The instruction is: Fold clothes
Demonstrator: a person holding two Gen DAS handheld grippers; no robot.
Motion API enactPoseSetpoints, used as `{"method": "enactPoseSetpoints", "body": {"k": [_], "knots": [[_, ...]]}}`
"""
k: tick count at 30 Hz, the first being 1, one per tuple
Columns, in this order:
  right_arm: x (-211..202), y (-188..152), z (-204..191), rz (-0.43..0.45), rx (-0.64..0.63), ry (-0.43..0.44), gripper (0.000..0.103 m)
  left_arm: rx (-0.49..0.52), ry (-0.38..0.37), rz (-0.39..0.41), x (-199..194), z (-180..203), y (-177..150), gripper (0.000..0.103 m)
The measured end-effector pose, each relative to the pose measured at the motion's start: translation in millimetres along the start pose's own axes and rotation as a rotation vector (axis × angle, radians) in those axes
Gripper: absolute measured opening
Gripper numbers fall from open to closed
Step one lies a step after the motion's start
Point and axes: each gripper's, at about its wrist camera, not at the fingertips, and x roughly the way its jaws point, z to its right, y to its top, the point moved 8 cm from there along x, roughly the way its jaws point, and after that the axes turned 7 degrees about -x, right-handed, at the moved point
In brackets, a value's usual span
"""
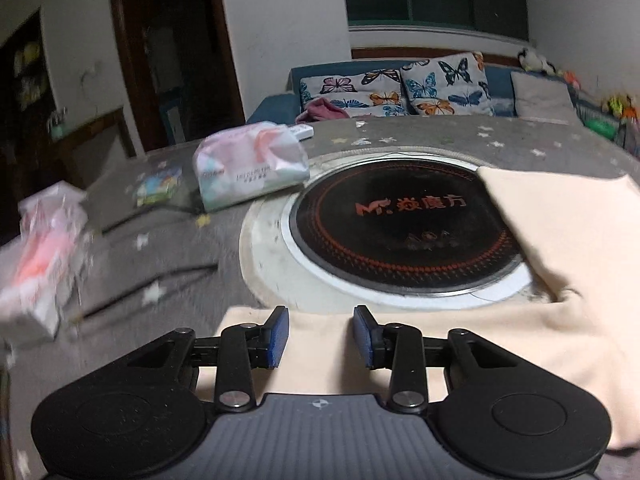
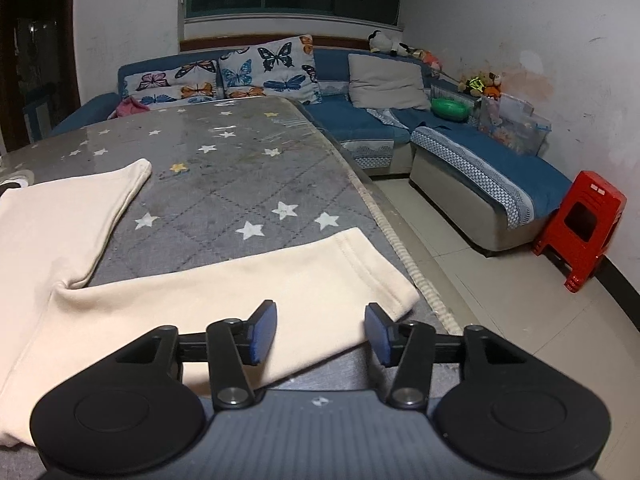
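Trousers (image 2: 224,292) in a pale cream colour lie spread flat on the grey table (image 2: 240,184) with white stars. Both legs point to the table's right edge, with a gap between them. The near leg ends just in front of the right gripper (image 2: 322,330). Its jaws stand apart and hold nothing; the cloth lies under them. The left gripper (image 1: 320,334) hangs over the waist end, and its jaws are also apart and empty.

Folding looks like it is only starting. I think the next move is to pinch one leg's end and the waist, then lay one leg over the other. Both grippers must come down, close on the cloth and lift together.

A round black cooker plate (image 1: 400,228) sits in the table, and the far leg covers part of it. A tissue pack (image 1: 252,168) and a pink bag (image 1: 44,256) lie to the left, clear of the cloth. A black cord (image 1: 152,284) lies near the waist corner and could snag.
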Motion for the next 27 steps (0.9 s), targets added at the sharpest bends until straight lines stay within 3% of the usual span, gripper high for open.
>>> {"method": "enactPoseSetpoints", "body": {"k": [10,17,21,27], "knots": [[4.3,0.7,5.2,-0.006,0.018,-0.012,0.056,0.094,0.015,0.021,24.1,9.6,13.4,0.040],[1.6,2.6,4.9,0.001,0.015,-0.012,0.056,0.002,0.030,0.059,-8.3,-6.0,14.4,0.041],[2.4,3.8,9.1,0.005,0.045,-0.018,0.054,0.011,-0.030,0.089,-32.8,16.1,15.7,0.041],[2.0,4.3,23.8,0.015,0.105,-0.033,0.046,0.068,-0.218,0.094,-62.5,88.3,12.4,0.045]]}}
